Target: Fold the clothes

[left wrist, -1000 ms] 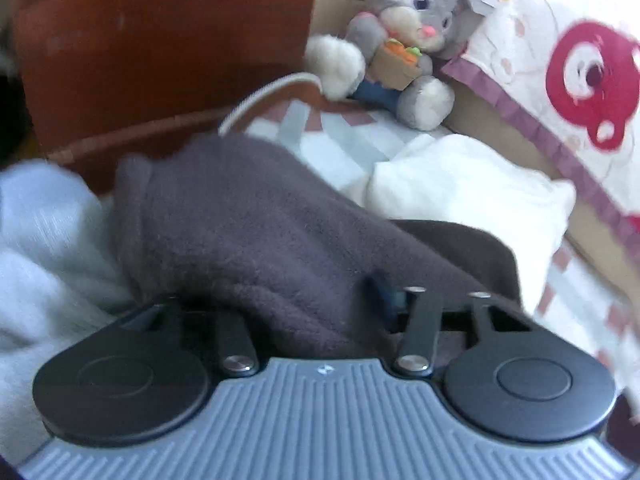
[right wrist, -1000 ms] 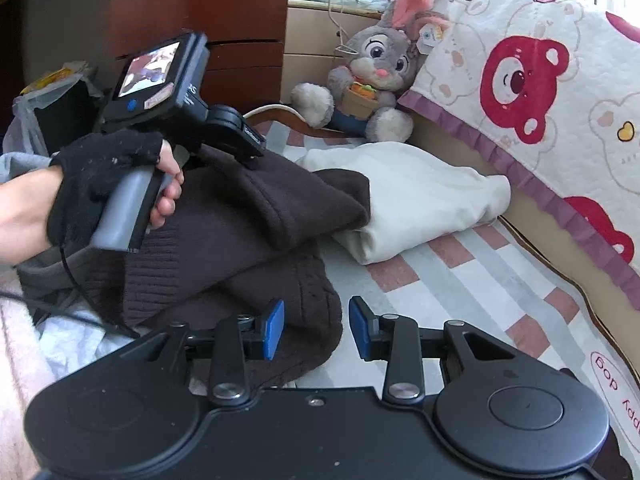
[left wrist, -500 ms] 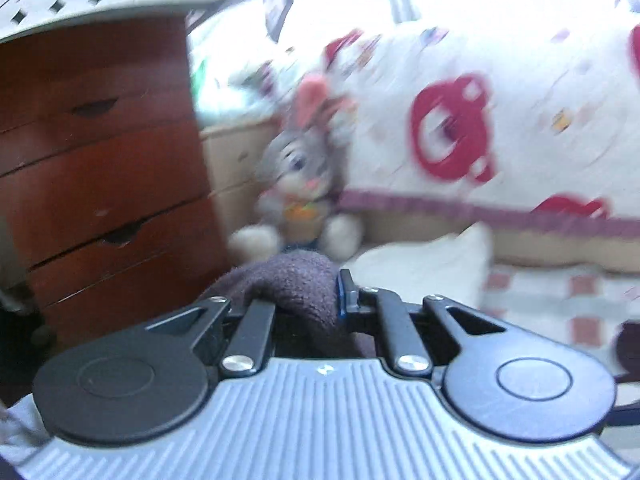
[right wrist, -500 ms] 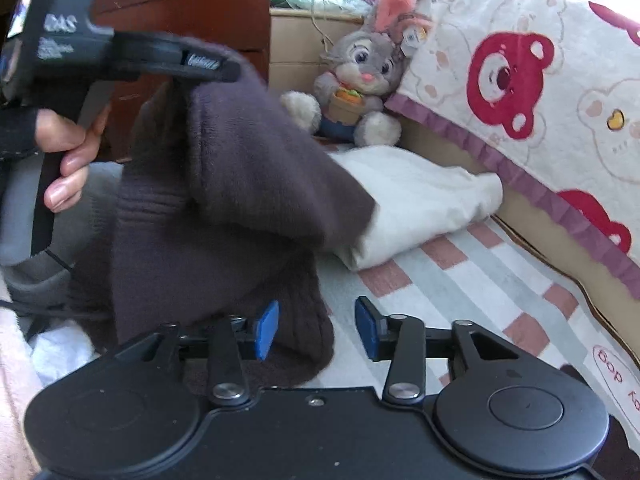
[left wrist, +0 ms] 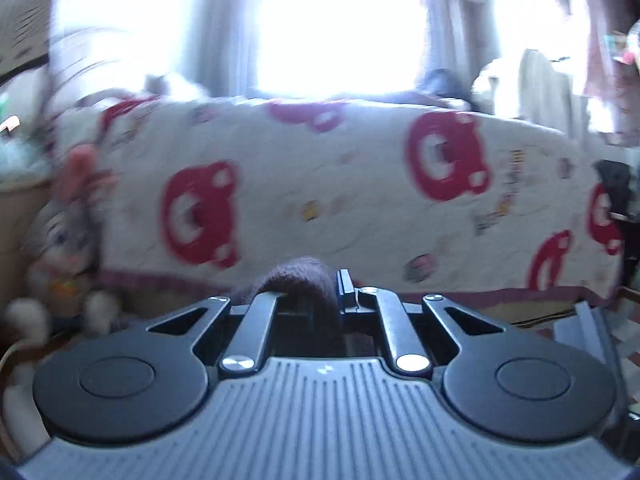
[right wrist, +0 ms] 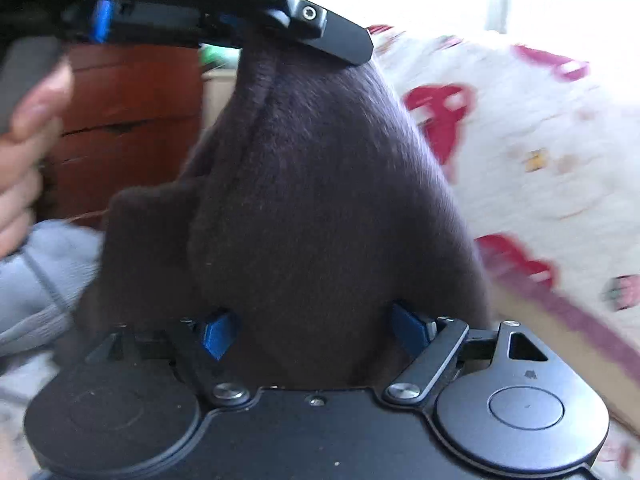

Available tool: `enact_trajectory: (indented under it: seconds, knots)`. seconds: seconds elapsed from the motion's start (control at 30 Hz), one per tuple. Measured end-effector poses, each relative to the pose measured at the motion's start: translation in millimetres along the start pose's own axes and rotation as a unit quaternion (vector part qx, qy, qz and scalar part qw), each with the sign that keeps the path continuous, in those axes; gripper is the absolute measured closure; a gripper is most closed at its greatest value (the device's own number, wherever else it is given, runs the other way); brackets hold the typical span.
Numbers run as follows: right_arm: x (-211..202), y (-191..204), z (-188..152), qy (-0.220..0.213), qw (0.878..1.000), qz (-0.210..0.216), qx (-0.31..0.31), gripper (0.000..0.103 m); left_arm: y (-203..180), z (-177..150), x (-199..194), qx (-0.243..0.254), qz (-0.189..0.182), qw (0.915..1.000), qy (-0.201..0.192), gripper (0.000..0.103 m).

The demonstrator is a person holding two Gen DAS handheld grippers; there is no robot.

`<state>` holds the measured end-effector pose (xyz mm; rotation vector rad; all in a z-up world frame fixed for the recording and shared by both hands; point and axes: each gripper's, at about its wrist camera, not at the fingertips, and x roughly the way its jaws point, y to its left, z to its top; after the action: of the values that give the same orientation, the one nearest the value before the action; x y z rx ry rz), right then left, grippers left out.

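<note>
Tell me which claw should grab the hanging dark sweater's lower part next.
Right. The right claw is open with the dark brown sweater hanging between its fingers; the left claw is shut on the top.

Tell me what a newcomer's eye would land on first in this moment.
The dark brown fleece garment fills the middle of the right wrist view, hanging from the left gripper at the top, with the right gripper open around its lower part. Behind it, on the right, stands a white quilt with red bear faces, under a glaring bright window.
</note>
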<state>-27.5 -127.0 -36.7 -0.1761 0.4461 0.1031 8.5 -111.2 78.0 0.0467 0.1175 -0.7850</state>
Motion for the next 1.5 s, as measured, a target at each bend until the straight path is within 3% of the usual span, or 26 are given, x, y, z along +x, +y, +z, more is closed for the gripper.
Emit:
enact_trajectory:
  seconds: [0.07,0.1,0.13,0.23,0.27,0.33,0.37,0.4,0.47,0.57,0.63,0.67,0.73,0.83,0.9,1.0,1.1,1.17,1.2,1.23,1.27,1.3,1.37,1.43,1.5]
  knots:
    - [-10.1,-22.0,4.0,-0.030,0.998,-0.046,0.020,0.029,-17.5,17.3,10.5,0.024,-0.018,0.9995,-0.010,0.097]
    - [-14.4,-35.9,6.0,-0.039,0.997,-0.061,0.032,0.049,-24.9,25.4,15.0,0.034,-0.025,0.9989,-0.022,0.098]
    - [-15.9,-48.7,7.1,-0.037,0.996,-0.070,0.046,0.076,-31.3,33.0,20.2,0.037,-0.039,0.9982,-0.027,0.098]
    - [-20.2,-95.8,-3.8,-0.030,0.988,-0.104,0.113,0.099,-54.6,50.0,40.1,0.027,-0.080,0.9964,-0.001,0.095]
    - [-21.9,-110.4,-11.0,-0.026,0.984,-0.118,0.130,0.099,-61.9,48.8,45.6,0.025,-0.079,0.9965,0.011,0.093]
    - [-20.7,-134.2,-32.7,0.012,0.978,-0.149,0.145,0.098,-72.9,31.4,58.4,0.034,-0.061,0.9965,0.046,0.073]
    - [-20.1,-145.9,-43.8,0.031,0.974,-0.162,0.153,0.098,-73.4,17.8,63.7,0.039,-0.050,0.9958,0.066,0.059]
    - [-19.8,-156.2,-57.3,0.054,0.972,-0.158,0.167,0.090,-70.4,0.1,68.4,0.042,-0.038,0.9944,0.090,0.052]
    - [-16.1,-166.0,-75.0,0.083,0.967,-0.139,0.195,0.088,-53.3,-48.6,80.4,0.037,0.003,0.9856,0.165,0.051]
    - [-6.8,-167.2,-90.1,0.106,0.961,-0.094,0.237,0.069,-1.7,-133.1,83.7,-0.014,0.076,0.9534,0.292,0.051]
    - [-0.6,-167.9,-100.1,0.121,0.955,-0.065,0.264,0.060,35.0,-175.8,71.9,-0.088,0.106,0.9285,0.345,0.051]
    - [2.5,-168.3,-105.2,0.129,0.951,-0.050,0.278,0.059,52.6,-192.7,63.1,-0.132,0.117,0.9174,0.357,0.051]
    - [8.7,-169.1,-115.2,0.144,0.942,-0.020,0.304,0.058,77.9,-218.0,46.8,-0.186,0.131,0.9059,0.357,0.050]
    - [22.4,-158.2,-124.4,0.159,0.925,0.032,0.345,0.051,90.7,-243.9,36.2,-0.185,0.170,0.8975,0.363,0.045]
    - [36.7,-137.0,-123.8,0.160,0.911,0.075,0.374,0.047,97.8,-251.8,36.4,-0.215,0.154,0.8901,0.371,0.045]
    - [58.1,-104.8,-122.9,0.164,0.886,0.136,0.412,0.043,106.7,-252.6,33.9,-0.267,0.136,0.8861,0.354,0.042]
    - [73.6,-73.4,-130.7,0.204,0.896,0.118,0.377,0.042,112.1,-260.8,36.8,-0.303,0.129,0.8785,0.346,0.034]
    - [83.7,-62.4,-139.9,0.222,0.896,0.093,0.374,0.042,112.9,-265.5,39.9,-0.318,0.127,0.8736,0.346,0.034]
    - [90.0,-60.2,-144.0,0.231,0.893,0.083,0.377,0.043,111.6,-264.7,40.1,-0.316,0.123,0.8762,0.343,0.038]
    - [94.6,-57.1,-148.7,0.242,0.892,0.082,0.372,0.068,110.3,-262.6,40.0,-0.310,0.117,0.8808,0.339,0.040]
    - [95.6,-54.0,-151.3,0.247,0.896,0.074,0.362,0.089,108.2,-260.4,40.8,-0.300,0.112,0.8848,0.338,0.056]
    - [96.0,-50.8,-153.4,0.251,0.900,0.066,0.351,0.097,105.4,-258.0,42.5,-0.288,0.107,0.8883,0.341,0.084]
    - [87.8,-44.4,-147.2,0.228,0.916,0.058,0.325,0.097,99.8,-254.2,44.3,-0.281,0.094,0.8906,0.345,0.097]
    - [77.6,-39.4,-134.1,0.201,0.932,0.052,0.297,0.097,94.7,-252.4,41.6,-0.332,0.065,0.8772,0.341,0.098]
    - [65.7,-38.4,-118.7,0.187,0.946,0.024,0.262,0.098,88.4,-255.0,41.6,-0.392,0.014,0.8551,0.340,0.098]
